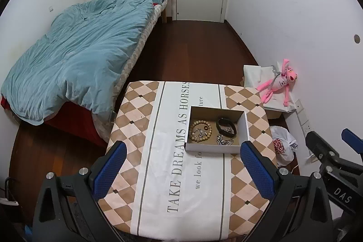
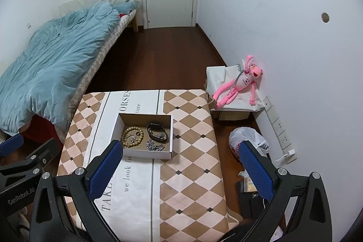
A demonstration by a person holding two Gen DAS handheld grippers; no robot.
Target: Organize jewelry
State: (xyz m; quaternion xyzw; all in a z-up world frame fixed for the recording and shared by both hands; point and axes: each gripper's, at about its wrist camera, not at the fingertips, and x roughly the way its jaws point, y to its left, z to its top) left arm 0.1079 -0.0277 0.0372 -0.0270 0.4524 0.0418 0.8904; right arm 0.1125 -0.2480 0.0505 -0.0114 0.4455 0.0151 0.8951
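The left hand-held gripper (image 1: 182,170) hovers above the worktop's (image 1: 136,119) near edge, blue fingers spread wide and holding nothing. The right hand-held gripper (image 2: 181,170) hangs over the worktop's near right corner, equally wide and empty. Toward the far edge sits a shallow cardboard box (image 1: 246,126) containing a wooden bead bracelet (image 1: 200,130), a black band (image 1: 225,126) and a silver chain (image 1: 224,141).
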